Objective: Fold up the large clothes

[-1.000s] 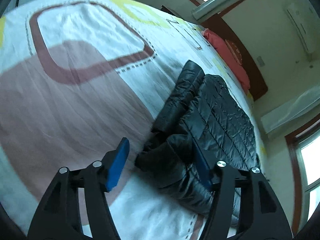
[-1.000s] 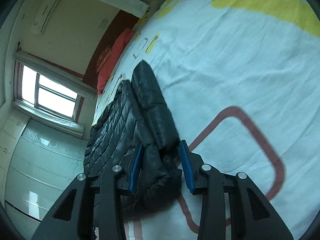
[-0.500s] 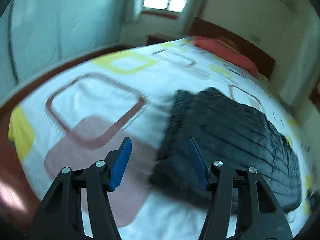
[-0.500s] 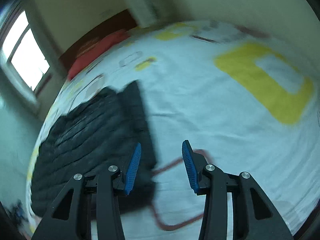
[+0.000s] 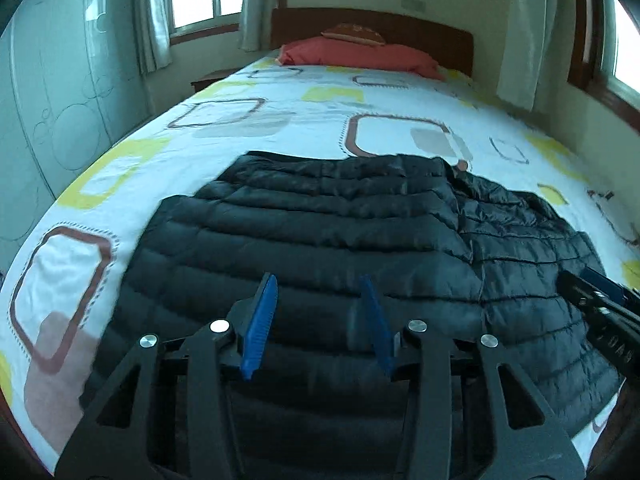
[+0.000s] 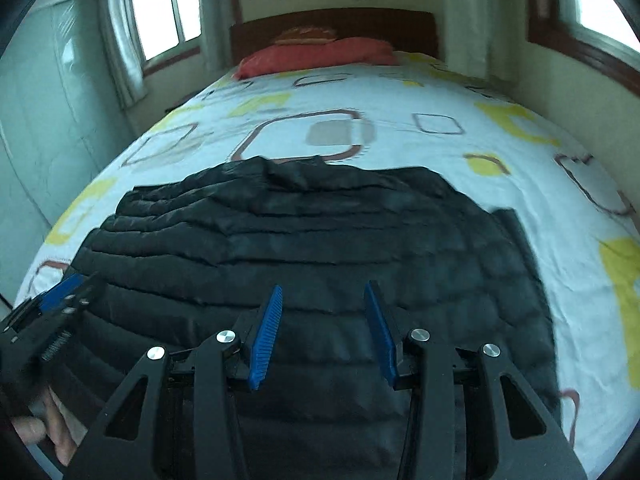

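A black quilted puffer jacket point(image 5: 328, 240) lies flat on the bed, its sleeves folded in over the body; it also shows in the right wrist view point(image 6: 320, 240). My left gripper point(image 5: 322, 320) is open and empty, held above the jacket's near edge. My right gripper point(image 6: 324, 324) is open and empty, also above the near part of the jacket. The right gripper shows at the right edge of the left wrist view point(image 5: 600, 304). The left gripper shows at the left edge of the right wrist view point(image 6: 52, 304).
The bed sheet point(image 5: 304, 120) is white with yellow and brown squares. A red pillow point(image 5: 360, 56) and a wooden headboard point(image 5: 400, 28) are at the far end. A pale wardrobe point(image 5: 60, 100) stands left of the bed. Windows with curtains are on both sides.
Both grippers let go of the jacket's sleeves, pulled back and swung to face the headboard. The jacket now lies flat with sleeves folded in.
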The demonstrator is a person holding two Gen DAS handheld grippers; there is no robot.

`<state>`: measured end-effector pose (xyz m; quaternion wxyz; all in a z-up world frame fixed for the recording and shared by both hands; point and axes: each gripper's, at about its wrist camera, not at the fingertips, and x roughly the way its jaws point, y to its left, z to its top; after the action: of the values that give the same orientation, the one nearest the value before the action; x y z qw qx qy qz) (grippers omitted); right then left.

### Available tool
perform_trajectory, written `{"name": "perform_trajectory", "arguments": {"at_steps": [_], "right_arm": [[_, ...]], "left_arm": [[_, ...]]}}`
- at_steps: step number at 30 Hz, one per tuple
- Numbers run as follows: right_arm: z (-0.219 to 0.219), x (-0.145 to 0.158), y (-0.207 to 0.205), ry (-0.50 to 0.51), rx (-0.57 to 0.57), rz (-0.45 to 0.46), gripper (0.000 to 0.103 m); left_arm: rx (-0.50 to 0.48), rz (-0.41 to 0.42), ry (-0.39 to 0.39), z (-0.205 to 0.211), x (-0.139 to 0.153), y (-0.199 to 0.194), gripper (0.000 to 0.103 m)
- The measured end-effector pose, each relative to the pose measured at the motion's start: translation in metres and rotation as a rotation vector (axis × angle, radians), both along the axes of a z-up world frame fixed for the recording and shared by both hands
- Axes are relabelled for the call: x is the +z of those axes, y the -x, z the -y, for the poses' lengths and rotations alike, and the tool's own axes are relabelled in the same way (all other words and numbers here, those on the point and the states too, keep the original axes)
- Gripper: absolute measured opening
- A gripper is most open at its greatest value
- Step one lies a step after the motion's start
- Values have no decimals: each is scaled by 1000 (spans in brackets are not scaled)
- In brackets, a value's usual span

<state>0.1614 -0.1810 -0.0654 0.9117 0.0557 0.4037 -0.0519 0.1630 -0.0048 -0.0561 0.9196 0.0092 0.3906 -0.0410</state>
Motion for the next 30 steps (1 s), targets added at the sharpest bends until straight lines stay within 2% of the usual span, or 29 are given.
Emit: {"name": "perform_trajectory", "arguments": {"at_steps": [2,8,13,16,18,20,23,27,30], "right_arm": [[-9,-7,-9,20,10,-18,42],[-27,-42,-29,98,18,-104,42],[-34,-62,-29,160,20,-100,42],[-35,-59,-27,161,16,-93,42],[-35,-51,-26,156,14,-88,42],[-36,-39,-26,140,11,-63,42],[-41,-30,-33,145,13,-42,42],[-48,-56,-48,173,35,-95,42],[-52,-47,-44,202,39,-91,42]], "left_arm": [[-9,-23,-18,8,-8,-9,40],[-9,-36,-172,32,-34,-22,38],[-13,-13,-234,40,-53,-18,35],[-15,-13,-240,42,-55,-16,34],[-19,-17,-222,39,-45,-14,26],[-1,0,-196,33,-30,-13,25],[18,37,-215,31,-17,-18,25],[-11,-36,-248,35,-42,-38,24],[-18,-22,-283,41,-46,-37,20]]}}
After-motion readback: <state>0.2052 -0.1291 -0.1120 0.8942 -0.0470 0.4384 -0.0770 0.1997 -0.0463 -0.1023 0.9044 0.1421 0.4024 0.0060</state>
